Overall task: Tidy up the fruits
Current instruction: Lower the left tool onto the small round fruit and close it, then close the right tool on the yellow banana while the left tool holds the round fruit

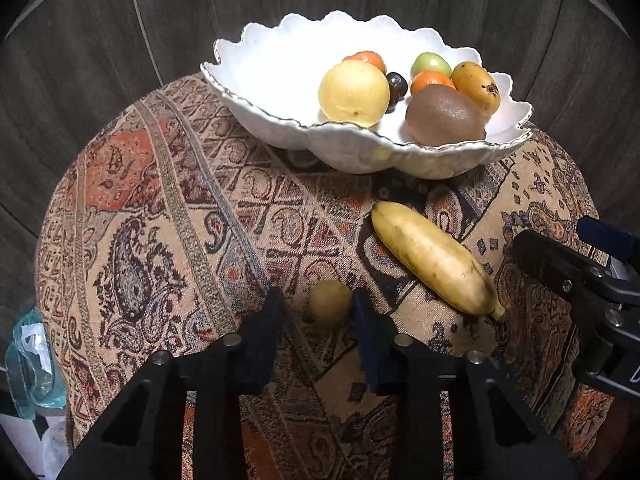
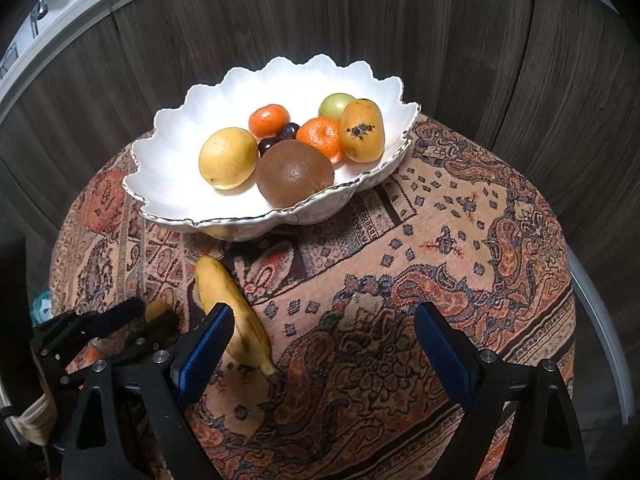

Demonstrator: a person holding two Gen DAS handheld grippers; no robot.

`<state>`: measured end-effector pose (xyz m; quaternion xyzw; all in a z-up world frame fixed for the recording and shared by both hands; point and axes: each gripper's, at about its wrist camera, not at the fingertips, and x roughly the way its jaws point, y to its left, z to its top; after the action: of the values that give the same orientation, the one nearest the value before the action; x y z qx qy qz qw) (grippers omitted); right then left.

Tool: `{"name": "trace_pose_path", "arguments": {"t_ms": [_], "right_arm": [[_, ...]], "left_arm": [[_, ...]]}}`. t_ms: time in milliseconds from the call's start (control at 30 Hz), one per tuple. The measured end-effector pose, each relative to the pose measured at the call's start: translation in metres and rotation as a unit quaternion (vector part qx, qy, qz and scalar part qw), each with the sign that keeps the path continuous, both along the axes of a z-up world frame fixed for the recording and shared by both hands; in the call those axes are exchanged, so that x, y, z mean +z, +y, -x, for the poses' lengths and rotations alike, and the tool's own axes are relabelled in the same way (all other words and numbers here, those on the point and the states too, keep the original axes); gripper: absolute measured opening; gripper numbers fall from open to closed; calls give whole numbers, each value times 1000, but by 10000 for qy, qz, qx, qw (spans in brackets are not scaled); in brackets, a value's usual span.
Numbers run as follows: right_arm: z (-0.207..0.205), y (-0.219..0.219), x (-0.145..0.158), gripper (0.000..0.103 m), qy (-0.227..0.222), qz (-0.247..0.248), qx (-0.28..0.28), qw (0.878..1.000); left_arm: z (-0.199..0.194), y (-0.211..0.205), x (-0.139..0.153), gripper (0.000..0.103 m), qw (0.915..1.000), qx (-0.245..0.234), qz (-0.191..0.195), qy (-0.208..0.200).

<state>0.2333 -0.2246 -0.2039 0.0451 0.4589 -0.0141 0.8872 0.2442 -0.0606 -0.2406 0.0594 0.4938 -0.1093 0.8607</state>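
Note:
A small yellow-green fruit (image 1: pixel 330 304) lies on the patterned cloth between the fingers of my left gripper (image 1: pixel 318 300). The pads close on it from both sides, as the right wrist view also shows (image 2: pixel 158 312). A banana (image 1: pixel 436 260) lies just to its right, in front of the white scalloped bowl (image 1: pixel 360 156). The bowl (image 2: pixel 180 184) holds a yellow citrus (image 2: pixel 228 158), a brown fruit (image 2: pixel 294 174), tangerines and several others. My right gripper (image 2: pixel 326 316) stands wide open over bare cloth; its left finger is beside the banana (image 2: pixel 232 312).
The round table under the paisley cloth (image 1: pixel 160 220) drops away on every side. A dark wood-panelled wall (image 2: pixel 440 40) stands close behind the bowl. A clear plastic bag (image 1: pixel 32 360) hangs below the left edge. The two grippers are close together near the banana.

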Motion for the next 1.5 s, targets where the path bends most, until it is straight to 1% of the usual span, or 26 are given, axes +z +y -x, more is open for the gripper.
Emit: {"name": "trace_pose_path", "arguments": {"t_ms": [100, 167, 300, 433, 633, 733, 867, 1000, 1167, 1267, 1500], "right_arm": [[-1, -2, -1, 92, 7, -21, -8, 10000], [-1, -3, 0, 92, 4, -22, -12, 10000], [-1, -2, 2, 92, -15, -36, 60, 10000], [-4, 6, 5, 92, -7, -29, 399, 9992], [-13, 25, 20, 92, -36, 134, 899, 9958], [-18, 35, 30, 92, -34, 156, 1128, 9935], [-23, 51, 39, 92, 11, 290, 1426, 9893], [-25, 65, 33, 91, 162, 462, 1660, 9849], [-27, 75, 15, 81, 412, 511, 1884, 9799], [-31, 77, 5, 80, 548, 521, 1916, 9786], [-38, 75, -13, 73, 785, 573, 1913, 9767]], "left_arm": [[-1, -2, 0, 23, 10000, -27, 42, 8], [-1, -2, 1, 22, 10000, -29, 67, 9], [2, -1, 4, 22, 10000, 34, -18, -8], [6, 9, 14, 22, 9995, 240, -199, -27], [11, 32, 33, 22, 9981, 601, -121, -6], [16, 46, 51, 22, 9965, 813, -81, -153], [22, 63, 66, 22, 9944, 1034, -44, -238], [28, 78, 73, 22, 9921, 1231, 33, -238], [34, 86, 75, 22, 9899, 1393, 17, -266], [33, 85, 73, 22, 9894, 1429, -18, -278], [29, 85, 61, 22, 9890, 1472, -26, -134]]}}
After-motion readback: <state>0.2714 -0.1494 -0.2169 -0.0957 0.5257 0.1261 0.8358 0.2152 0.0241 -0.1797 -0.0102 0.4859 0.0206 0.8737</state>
